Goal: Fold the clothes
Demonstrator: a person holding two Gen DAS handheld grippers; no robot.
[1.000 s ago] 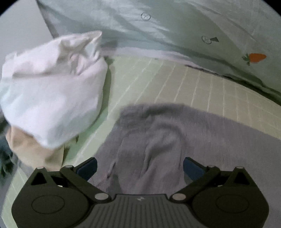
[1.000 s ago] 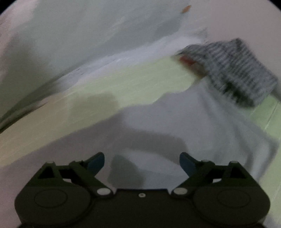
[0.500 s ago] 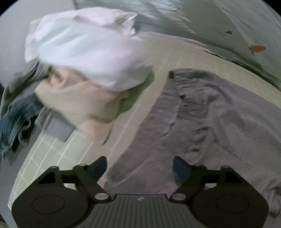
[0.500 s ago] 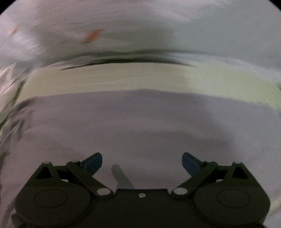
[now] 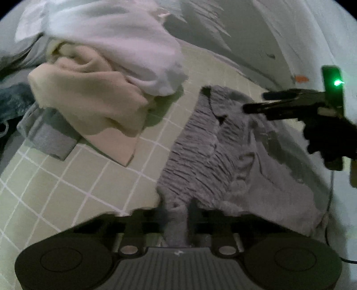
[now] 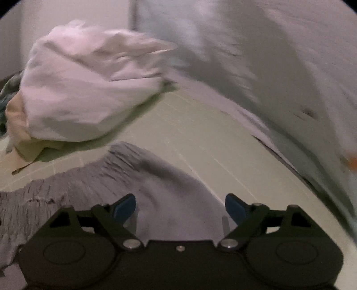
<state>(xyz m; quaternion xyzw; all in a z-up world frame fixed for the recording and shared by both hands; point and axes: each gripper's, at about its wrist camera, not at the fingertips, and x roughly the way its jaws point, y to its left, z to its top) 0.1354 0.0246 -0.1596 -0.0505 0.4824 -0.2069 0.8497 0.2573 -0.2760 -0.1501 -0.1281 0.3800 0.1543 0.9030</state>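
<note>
Bed sheet [image 5: 67, 196] pale green, thin white grid lines, covers whole surface. Pale grey-green duvet [image 5: 256, 33] bunched along far edge, small orange carrot print [image 5: 301, 78] on it, creases and shadowed folds. Plain pale wall [image 6: 67, 13] visible at upper left in right wrist view. Light dim, cool; soft shadows on sheet. Right wrist view motion-blurred.

The grey garment [image 5: 214, 160] is running out of the left wrist view at lower right. The left gripper's fingers [image 5: 194, 214] are blurring around a fold, hiding whether they press it. In the right wrist view the quilt [image 6: 279, 67] is smearing; its orange print [image 6: 352, 162] is illegible.
</note>
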